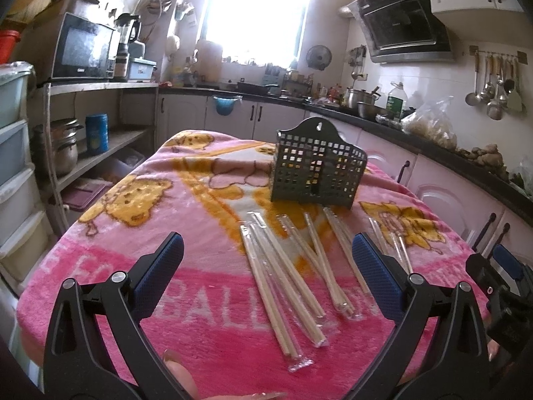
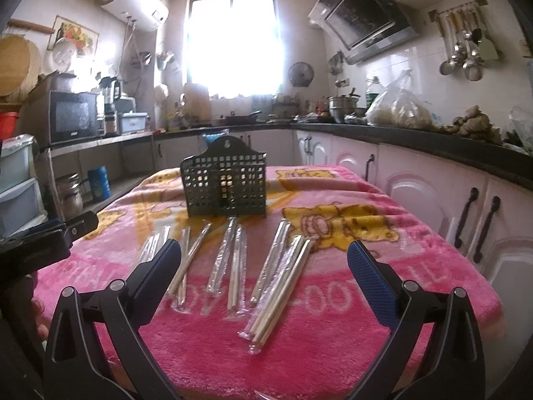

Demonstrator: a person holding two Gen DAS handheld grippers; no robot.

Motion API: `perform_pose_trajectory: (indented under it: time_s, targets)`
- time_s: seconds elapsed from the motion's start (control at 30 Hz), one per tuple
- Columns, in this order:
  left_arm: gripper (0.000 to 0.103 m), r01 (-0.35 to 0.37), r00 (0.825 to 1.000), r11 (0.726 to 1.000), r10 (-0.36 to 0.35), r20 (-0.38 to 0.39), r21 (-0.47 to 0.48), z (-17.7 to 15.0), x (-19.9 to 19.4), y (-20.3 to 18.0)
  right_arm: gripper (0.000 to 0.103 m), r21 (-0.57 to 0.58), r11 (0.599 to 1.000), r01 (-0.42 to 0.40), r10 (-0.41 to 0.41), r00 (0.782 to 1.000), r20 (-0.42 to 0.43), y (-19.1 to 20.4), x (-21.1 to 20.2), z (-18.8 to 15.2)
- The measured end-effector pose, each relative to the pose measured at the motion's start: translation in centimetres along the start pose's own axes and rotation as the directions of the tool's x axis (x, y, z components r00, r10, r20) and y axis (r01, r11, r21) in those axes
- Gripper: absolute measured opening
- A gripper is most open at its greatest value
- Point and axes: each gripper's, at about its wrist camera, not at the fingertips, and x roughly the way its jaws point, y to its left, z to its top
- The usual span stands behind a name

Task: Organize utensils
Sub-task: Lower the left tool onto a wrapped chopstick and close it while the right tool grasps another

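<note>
Both the left gripper [image 1: 268, 260] and right gripper [image 2: 264, 260] hang spread wide, holding nothing. Ahead of them, plastic-wrapped chopsticks [image 2: 279, 286] lie scattered on a fuzzy pink blanket [image 2: 206, 350] over the tabletop. Beyond stands a dark perforated holder [image 2: 224, 185], unobstructed. Only the left view shows fingertips [image 1: 176, 370].

Dark green perforated utensil holder [image 2: 224, 183] stands upright on the pink blanket [image 2: 299, 333], its hanging tab at the top. Several pairs of wooden chopsticks [image 2: 279, 283], each in clear plastic wrap, lie scattered flat just before it.
</note>
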Motion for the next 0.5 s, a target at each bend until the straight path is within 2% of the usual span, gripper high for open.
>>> perform_pose_trajectory:
  time_s: [0.27, 0.5]
  targets:
    - [0.093, -0.022, 0.997, 0.999, 0.019, -0.076, -0.039, 0.5, 1.9, 2.1, 0.097, -0.049, 0.997, -0.067, 0.063, 0.996, -0.066, 1.5, 2.8, 1.1]
    - [0.093, -0.035, 0.993, 0.997, 0.027, -0.117, -0.066, 1.2, 3.5, 3.7, 0.097, -0.070, 0.991, -0.118, 0.106, 0.983, -0.148, 2.5, 6.4, 2.2]
